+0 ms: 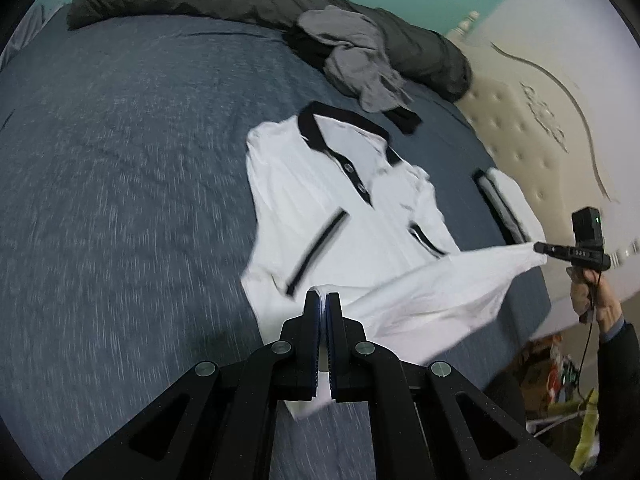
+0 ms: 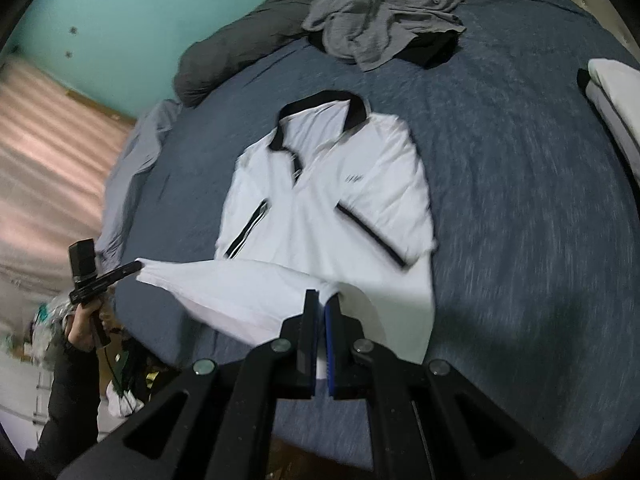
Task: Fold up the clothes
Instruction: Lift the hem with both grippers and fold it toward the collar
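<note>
Here, both hand-held grippers, left [image 1: 323, 300] and right [image 2: 323, 300], pinched the white polo shirt's [image 2: 320, 200] lifted hem at frame centre, above the bed [image 2: 520, 200].

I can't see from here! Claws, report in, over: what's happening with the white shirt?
Left claw and right claw both shut on white shirt hem, lifted off the bed. Sleeves folded in. Grey clothes pile beyond collar, not touching.
</note>
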Available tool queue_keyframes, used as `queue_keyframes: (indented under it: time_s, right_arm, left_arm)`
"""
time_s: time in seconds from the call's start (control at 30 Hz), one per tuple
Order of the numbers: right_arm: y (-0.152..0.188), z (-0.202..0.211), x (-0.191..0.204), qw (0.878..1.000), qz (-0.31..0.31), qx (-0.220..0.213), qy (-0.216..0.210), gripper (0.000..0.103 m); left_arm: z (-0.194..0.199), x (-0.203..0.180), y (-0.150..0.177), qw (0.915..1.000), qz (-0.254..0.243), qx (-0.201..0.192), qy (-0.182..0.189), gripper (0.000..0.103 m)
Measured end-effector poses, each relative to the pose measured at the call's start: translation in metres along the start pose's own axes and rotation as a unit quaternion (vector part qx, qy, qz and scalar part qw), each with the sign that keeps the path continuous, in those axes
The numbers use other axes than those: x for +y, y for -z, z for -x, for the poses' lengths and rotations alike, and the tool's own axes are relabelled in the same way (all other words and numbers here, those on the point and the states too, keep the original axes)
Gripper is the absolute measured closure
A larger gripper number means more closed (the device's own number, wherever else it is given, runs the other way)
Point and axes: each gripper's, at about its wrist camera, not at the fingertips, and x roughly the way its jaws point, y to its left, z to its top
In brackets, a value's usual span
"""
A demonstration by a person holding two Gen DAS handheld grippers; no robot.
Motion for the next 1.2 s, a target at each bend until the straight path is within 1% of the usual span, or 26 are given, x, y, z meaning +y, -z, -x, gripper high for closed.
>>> queue_keyframes:
  time_s: [0.2, 0.37, 0.5, 0.63, 0.8, 0.87, 1.0, 1.07, 1.13, 1.2]
  right_arm:
    - [-0.065, -0.039, -0.030, 1.000, -0.022, 0.004, 0.020, 0.100]
    - [-0.108, -0.077, -0.056, 0.999, -0.036, 0.008, 0.035, 0.100]
    - [-0.140, -0.103, -0.076, 0.998, -0.049, 0.005, 0.045, 0.100]
    - [-0.167, -0.125, -0.093, 0.997, -0.059, 0.005, 0.057, 0.100]
    - [-0.198, -0.149, -0.111, 0.995, -0.069, -0.009, 0.065, 0.100]
    - [-0.208, -0.160, -0.119, 0.995, -0.073, -0.016, 0.067, 0.100]
    - [-0.215, -0.182, -0.130, 0.994, -0.079, -0.022, 0.079, 0.100]
    - [-0.216, -0.184, -0.132, 0.992, -0.080, -0.036, 0.085, 0.100]
    - [-0.216, -0.185, -0.134, 0.991, -0.078, -0.055, 0.094, 0.093]
    - [-0.215, -0.174, -0.136, 0.989, -0.074, -0.084, 0.101, 0.072]
  left_arm:
    - [-0.052, 0.028, -0.064, 0.9998, 0.019, 0.007, -0.008, 0.100]
    - [-0.095, 0.054, -0.107, 0.9992, 0.034, 0.013, -0.018, 0.100]
    - [-0.122, 0.070, -0.135, 0.9989, 0.039, 0.014, -0.023, 0.100]
    - [-0.145, 0.085, -0.157, 0.9985, 0.046, 0.015, -0.027, 0.100]
    - [-0.169, 0.104, -0.177, 0.9973, 0.069, 0.003, -0.028, 0.100]
    - [-0.181, 0.109, -0.180, 0.9966, 0.075, 0.008, -0.033, 0.099]
    - [-0.202, 0.117, -0.178, 0.9958, 0.081, 0.014, -0.040, 0.099]
    - [-0.197, 0.117, -0.177, 0.9958, 0.082, -0.001, -0.040, 0.096]
    - [-0.192, 0.118, -0.175, 0.9957, 0.082, -0.016, -0.041, 0.092]
    - [-0.187, 0.118, -0.174, 0.9952, 0.082, -0.032, -0.041, 0.086]
